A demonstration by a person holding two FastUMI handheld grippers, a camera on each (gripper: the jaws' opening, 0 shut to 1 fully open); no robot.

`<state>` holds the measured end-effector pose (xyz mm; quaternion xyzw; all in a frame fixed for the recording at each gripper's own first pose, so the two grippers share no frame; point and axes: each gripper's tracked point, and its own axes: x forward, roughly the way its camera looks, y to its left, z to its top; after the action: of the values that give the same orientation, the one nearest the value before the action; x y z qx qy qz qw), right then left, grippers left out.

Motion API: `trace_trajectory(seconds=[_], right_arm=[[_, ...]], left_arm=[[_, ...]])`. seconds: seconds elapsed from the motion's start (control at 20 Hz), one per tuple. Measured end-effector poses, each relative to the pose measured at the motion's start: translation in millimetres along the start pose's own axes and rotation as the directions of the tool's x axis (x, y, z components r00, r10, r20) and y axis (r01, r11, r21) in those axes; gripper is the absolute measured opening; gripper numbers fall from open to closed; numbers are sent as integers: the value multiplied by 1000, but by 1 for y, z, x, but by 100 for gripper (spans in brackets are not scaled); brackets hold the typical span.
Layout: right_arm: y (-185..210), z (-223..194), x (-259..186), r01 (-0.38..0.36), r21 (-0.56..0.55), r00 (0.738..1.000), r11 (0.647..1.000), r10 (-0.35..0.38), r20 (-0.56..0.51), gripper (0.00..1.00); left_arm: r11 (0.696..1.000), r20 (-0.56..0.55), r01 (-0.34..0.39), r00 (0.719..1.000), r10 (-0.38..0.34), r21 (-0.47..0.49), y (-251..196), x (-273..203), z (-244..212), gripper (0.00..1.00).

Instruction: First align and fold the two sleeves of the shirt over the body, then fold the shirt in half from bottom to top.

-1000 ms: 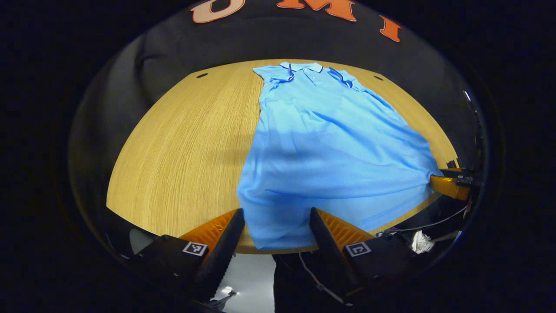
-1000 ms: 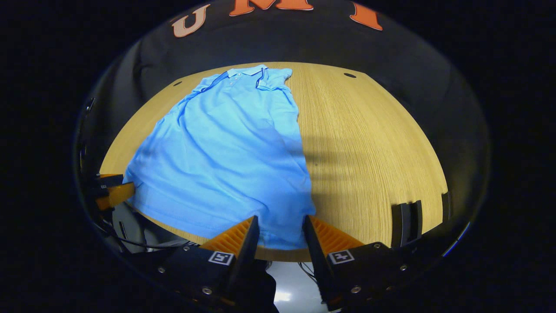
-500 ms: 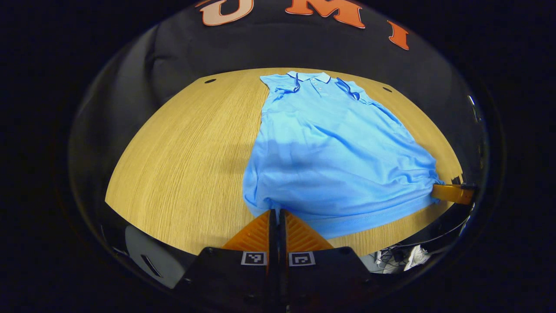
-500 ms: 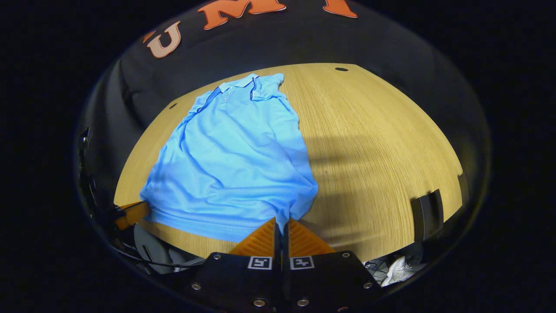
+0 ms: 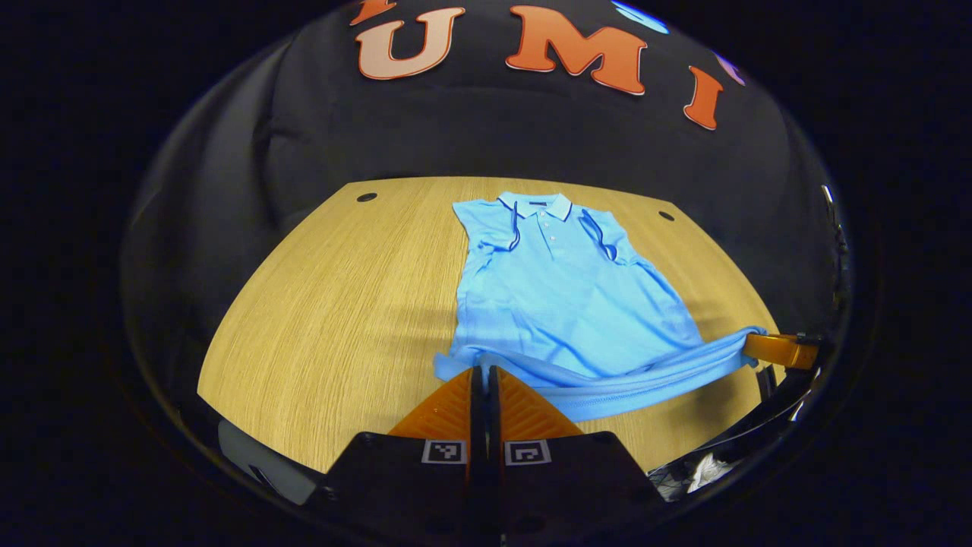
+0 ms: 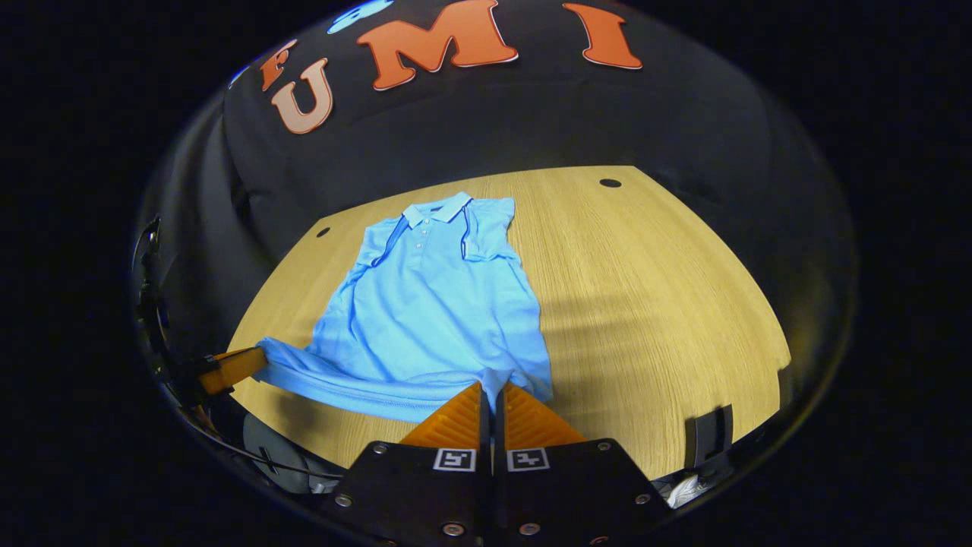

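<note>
A light blue polo shirt [image 5: 562,296] [image 6: 433,311] lies on the wooden table [image 5: 334,304] [image 6: 661,304], collar at the far end and both sleeves folded over the body. My left gripper [image 5: 480,372] is shut on the hem's left corner. My right gripper [image 6: 492,387] is shut on the hem's right corner. The hem hangs lifted between them as a sagging band above the table. In the left gripper view the right gripper's fingers [image 5: 774,349] pinch the far corner. In the right gripper view the left gripper's fingers [image 6: 235,366] hold the other corner.
Small round holes [image 5: 367,197] [image 6: 610,183] mark the table's far corners. A dark bracket [image 6: 710,434] sits at the near right edge. The black cloth wall [image 5: 493,129] stands behind the table. Bare wood spreads on both sides of the shirt.
Both grippers closed on the hem corners, then rose and drew the hem off the table; the shirt's lower part now hangs lifted.
</note>
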<state>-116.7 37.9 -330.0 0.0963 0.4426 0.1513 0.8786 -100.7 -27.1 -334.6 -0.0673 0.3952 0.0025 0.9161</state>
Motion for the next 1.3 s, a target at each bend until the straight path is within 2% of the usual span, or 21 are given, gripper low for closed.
trace_trajectory(seconds=[0.4,0.65,1.0,1.3], right_arm=[[5,75,17,21,-28,999,999,-20,39,1],[7,122,37,34,-25,998,999,-32,55,1],[13,170,96,66,-19,998,998,-65,17,1],[15,218,163,112,-4,994,994,-112,-8,1]], left_arm=[[998,49,54,997,-55,23,0,20,87,5],[997,64,80,995,-81,15,1,51,136,5],[988,45,150,987,-152,32,-2,117,197,5],[977,-15,215,977,-215,12,5,195,234,5]])
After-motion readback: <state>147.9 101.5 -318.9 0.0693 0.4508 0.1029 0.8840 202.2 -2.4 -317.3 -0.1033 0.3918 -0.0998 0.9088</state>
